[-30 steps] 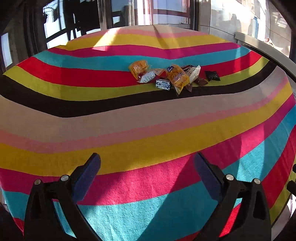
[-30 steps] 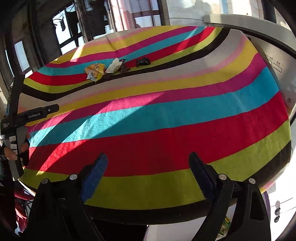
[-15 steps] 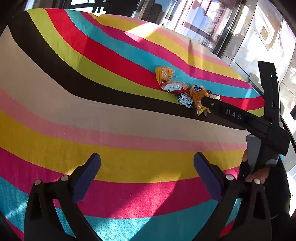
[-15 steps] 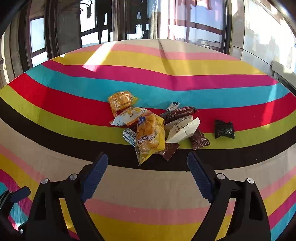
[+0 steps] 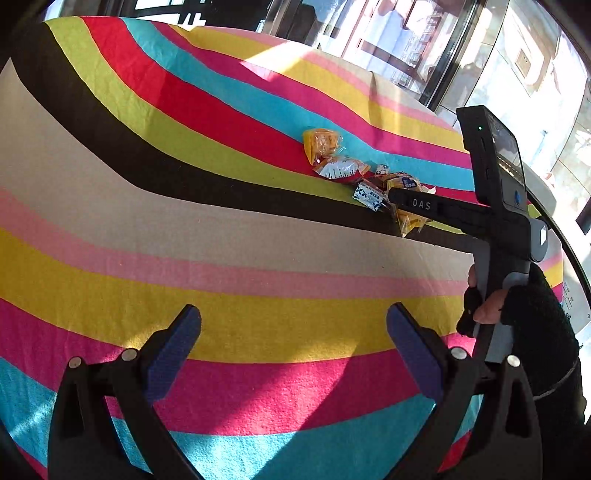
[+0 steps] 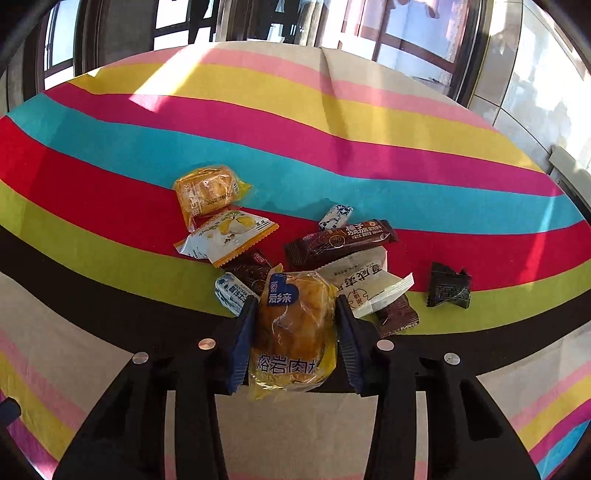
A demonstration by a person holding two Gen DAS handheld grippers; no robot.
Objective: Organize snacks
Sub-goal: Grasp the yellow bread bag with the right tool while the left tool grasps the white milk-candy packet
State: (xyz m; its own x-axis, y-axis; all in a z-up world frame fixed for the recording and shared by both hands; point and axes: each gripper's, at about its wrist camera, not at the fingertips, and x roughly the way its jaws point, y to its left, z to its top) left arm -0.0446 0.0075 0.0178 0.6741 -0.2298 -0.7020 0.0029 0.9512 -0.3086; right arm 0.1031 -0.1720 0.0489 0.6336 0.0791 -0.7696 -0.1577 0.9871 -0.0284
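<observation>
A pile of wrapped snacks lies on the striped tablecloth. My right gripper is shut on a yellow bread packet at the near side of the pile. Around it lie a smaller yellow cake packet, a white-and-orange packet, a brown chocolate bar, a white packet and a black candy. My left gripper is open and empty over the yellow stripe, well short of the pile. The right gripper's body shows in the left wrist view.
The table's far edge meets windows and dark frames. A gloved hand holds the right gripper at the right of the left wrist view. Small blue-white candies lie beside the held packet.
My right gripper moved forward onto the pile and closed on the yellow bread packet. My left gripper stayed open and shifted only slightly.
</observation>
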